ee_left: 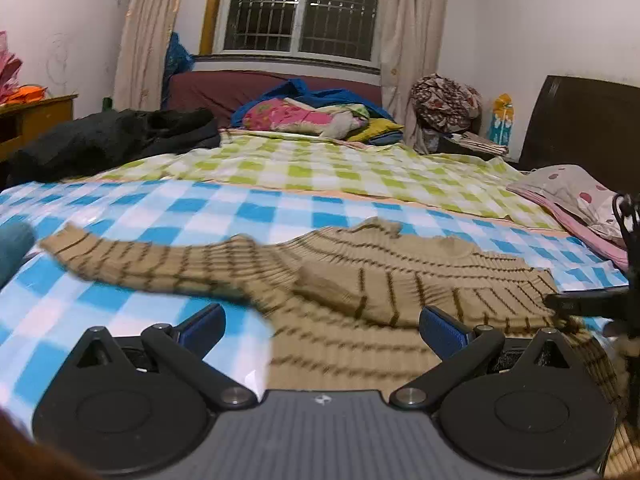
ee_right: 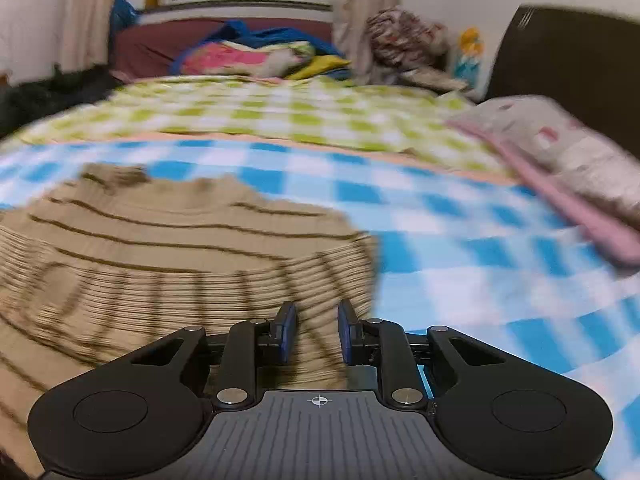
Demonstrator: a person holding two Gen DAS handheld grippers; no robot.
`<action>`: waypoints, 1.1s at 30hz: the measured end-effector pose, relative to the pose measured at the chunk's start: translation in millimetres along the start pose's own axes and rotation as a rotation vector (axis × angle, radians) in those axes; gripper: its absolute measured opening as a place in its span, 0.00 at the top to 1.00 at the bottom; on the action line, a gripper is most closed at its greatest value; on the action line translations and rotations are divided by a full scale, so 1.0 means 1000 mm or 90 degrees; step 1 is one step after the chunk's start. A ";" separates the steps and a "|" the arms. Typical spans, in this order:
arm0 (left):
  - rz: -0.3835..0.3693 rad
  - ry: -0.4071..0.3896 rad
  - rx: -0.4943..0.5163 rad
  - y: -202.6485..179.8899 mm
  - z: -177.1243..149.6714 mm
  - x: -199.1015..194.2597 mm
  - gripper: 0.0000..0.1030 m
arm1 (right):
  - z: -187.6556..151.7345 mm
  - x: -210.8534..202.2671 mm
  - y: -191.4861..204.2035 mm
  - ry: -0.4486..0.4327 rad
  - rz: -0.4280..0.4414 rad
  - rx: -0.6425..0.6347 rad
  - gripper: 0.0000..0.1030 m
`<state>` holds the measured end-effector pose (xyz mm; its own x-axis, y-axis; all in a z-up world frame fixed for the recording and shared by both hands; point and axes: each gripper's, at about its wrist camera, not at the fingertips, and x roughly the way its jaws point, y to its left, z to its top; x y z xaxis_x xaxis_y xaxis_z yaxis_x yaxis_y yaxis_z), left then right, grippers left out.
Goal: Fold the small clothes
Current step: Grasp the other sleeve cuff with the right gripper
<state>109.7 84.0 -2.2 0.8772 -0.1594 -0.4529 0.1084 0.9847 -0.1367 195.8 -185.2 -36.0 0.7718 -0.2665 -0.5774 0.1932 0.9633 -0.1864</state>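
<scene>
Tan sweater [ee_left: 360, 280] blurred; left hand-held gripper [ee_left: 322, 330] spread, right [ee_right: 317, 330] narrowly parted.

My left gripper [ee_left: 322, 330] is held low and level, its 2 blue-padded fingers [ee_left: 202, 326] spread wide apart with nothing between them. My right gripper [ee_right: 317, 330] is also low, pointing forward, its 2 blue pads [ee_right: 288, 330] drawn close with a narrow gap left between them. From the left wrist, a dark part of my right tool [ee_left: 588, 304] shows at the right edge.
</scene>
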 end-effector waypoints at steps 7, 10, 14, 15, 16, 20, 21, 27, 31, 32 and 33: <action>0.066 0.020 0.030 -0.021 0.014 0.061 0.00 | -0.002 -0.002 -0.009 -0.007 0.020 -0.005 0.79; 0.134 0.029 0.035 -0.014 0.020 0.077 0.00 | 0.002 -0.023 -0.009 -0.045 0.026 0.005 0.79; 0.193 0.065 0.078 -0.005 0.017 0.093 0.00 | 0.006 -0.044 0.006 -0.074 0.103 -0.015 0.79; 0.203 0.079 0.082 -0.002 0.015 0.095 0.00 | 0.005 -0.046 0.011 -0.073 0.125 -0.022 0.78; 0.206 0.090 0.082 0.003 0.012 0.095 0.01 | 0.005 -0.044 0.019 -0.063 0.140 -0.032 0.77; 0.191 0.103 0.048 0.026 0.002 0.073 0.02 | -0.003 -0.028 0.046 0.005 0.150 -0.070 0.76; 0.185 0.101 0.043 0.032 0.000 0.064 0.02 | -0.003 -0.031 0.051 -0.002 0.139 -0.077 0.76; 0.171 0.093 0.008 0.066 -0.014 0.003 0.02 | 0.004 -0.059 0.087 -0.049 0.206 -0.107 0.75; 0.167 0.076 -0.035 0.090 -0.016 -0.018 0.02 | 0.012 -0.068 0.130 -0.045 0.276 -0.128 0.75; 0.164 0.072 -0.050 0.097 -0.016 -0.019 0.02 | 0.014 -0.069 0.144 -0.042 0.287 -0.136 0.75; 0.166 0.071 -0.060 0.103 -0.015 -0.018 0.02 | 0.016 -0.069 0.156 -0.037 0.297 -0.148 0.74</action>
<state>97.7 186.9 -21.2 0.8127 0.0854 -0.5764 -0.1617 0.9834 -0.0823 182.3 -15.7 -12.5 0.7770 0.1972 -0.5978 -0.3134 0.9448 -0.0957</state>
